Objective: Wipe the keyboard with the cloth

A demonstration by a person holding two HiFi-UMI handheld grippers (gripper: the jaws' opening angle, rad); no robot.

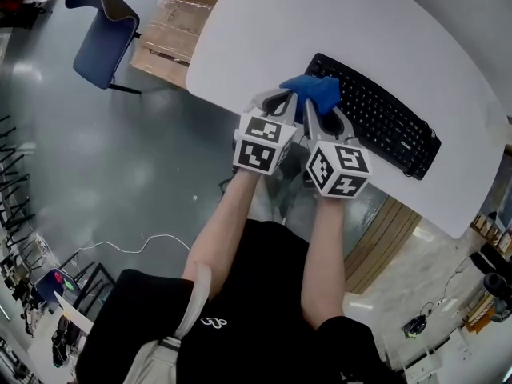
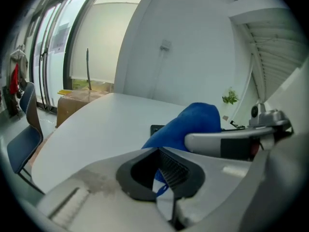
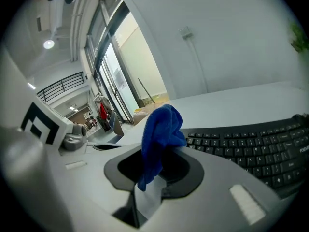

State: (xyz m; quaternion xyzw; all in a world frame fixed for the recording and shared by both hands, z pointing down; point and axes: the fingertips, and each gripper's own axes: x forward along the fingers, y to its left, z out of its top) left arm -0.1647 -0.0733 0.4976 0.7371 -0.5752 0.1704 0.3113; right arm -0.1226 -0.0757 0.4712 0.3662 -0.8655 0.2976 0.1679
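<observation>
- The black keyboard (image 1: 376,114) lies slantwise on the white table (image 1: 264,22), near the table's edge on the person's side.
- The blue cloth (image 1: 316,90) is bunched up at the keyboard's left end, over its nearest keys, and held off the table between the two tools.
- The left gripper (image 1: 276,102) sits just left of that keyboard end; its jaws are closed together with a corner of the cloth (image 2: 193,122) pinched between them.
- The right gripper (image 1: 324,118) is just beside the left one, at the keyboard's near edge; its jaws are clamped on the cloth (image 3: 159,134), which rises in a fold above them.
- In the right gripper view the keyboard (image 3: 251,146) stretches away to the right of the cloth.
- Well beyond the keyboard, off the table's far left side, a blue chair (image 1: 100,26) stands beside cardboard boxes (image 1: 172,30) on the floor.
</observation>
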